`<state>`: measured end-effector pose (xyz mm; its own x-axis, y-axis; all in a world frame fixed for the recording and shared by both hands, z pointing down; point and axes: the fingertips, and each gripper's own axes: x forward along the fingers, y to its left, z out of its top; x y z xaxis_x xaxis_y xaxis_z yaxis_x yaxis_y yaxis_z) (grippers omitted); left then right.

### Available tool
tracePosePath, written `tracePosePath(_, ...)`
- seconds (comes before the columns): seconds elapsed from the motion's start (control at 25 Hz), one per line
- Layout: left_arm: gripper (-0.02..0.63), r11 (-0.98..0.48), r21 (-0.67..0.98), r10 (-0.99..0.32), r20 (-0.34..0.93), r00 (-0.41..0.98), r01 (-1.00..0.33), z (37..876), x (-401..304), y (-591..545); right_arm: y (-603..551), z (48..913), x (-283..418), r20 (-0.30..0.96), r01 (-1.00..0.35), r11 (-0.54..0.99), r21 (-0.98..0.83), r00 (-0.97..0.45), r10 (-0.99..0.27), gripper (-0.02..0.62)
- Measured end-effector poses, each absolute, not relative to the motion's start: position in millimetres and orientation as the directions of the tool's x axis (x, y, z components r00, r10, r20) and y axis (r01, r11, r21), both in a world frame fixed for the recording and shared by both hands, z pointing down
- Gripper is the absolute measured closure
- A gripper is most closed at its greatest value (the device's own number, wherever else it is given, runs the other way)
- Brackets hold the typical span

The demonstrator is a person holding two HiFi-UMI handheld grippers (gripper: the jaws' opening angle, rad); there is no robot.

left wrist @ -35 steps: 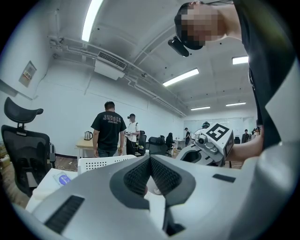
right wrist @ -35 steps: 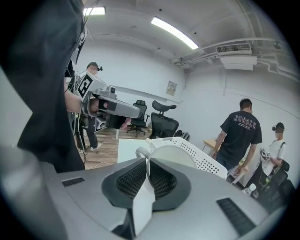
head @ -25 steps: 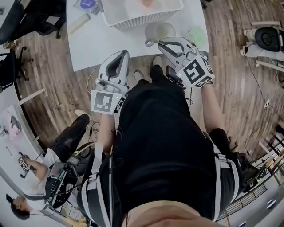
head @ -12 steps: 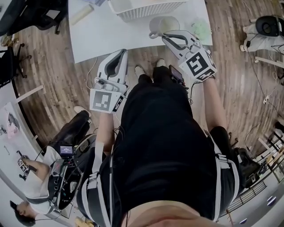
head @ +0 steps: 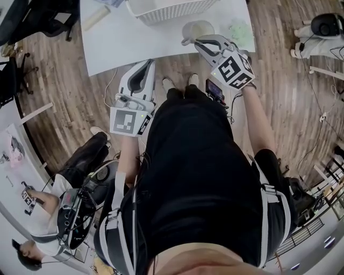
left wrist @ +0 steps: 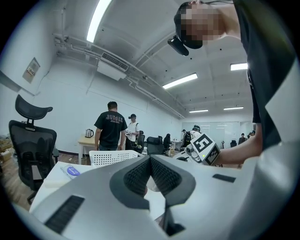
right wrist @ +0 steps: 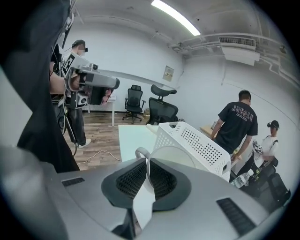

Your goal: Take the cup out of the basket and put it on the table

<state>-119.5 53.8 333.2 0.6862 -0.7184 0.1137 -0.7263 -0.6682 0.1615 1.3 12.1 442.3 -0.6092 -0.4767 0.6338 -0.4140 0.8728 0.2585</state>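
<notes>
On the white surface [head: 134,37] at 12 o'clock, cup [head: 200,27] at 5 o'clock of the white basket [head: 172,9], right hand-held gripper [head: 201,42] clenched on its rim, left hand-held gripper [head: 143,67] pinched closed, holding nothing.

Your left claw [head: 145,65] sits close in front of your body, jaws closed, pointing forward. Your right claw [head: 200,43] reaches farther ahead on an outstretched forearm [head: 253,115], jaws pressed together, tips angled toward your left.
</notes>
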Motion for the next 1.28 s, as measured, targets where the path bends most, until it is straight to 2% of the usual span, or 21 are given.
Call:
tracePosePath(0.28,0.587,-0.664,0.216,-0.709,0.122,0.695,-0.716,340.3,-98.6,58.1,7.0,489.9,21.6,0.677,-0.404,0.883,0.238,-0.583,-0.449,0.557)
tracePosePath(0.72,0.586,-0.668,0.208,-0.699,0.155,0.698,-0.715,347.8,-75.7,62.1,-11.5,555.4,31.6,0.698,-0.424,0.879,0.218,-0.561,-0.444,0.555)
tracePosePath(1.28,0.587,-0.635,0.209,-0.716,0.201,0.668,-0.744,356.5,-76.7,71.7,-6.2,607.9,32.0,0.761,-0.402,0.905,0.143,-0.539,-0.360,0.555)
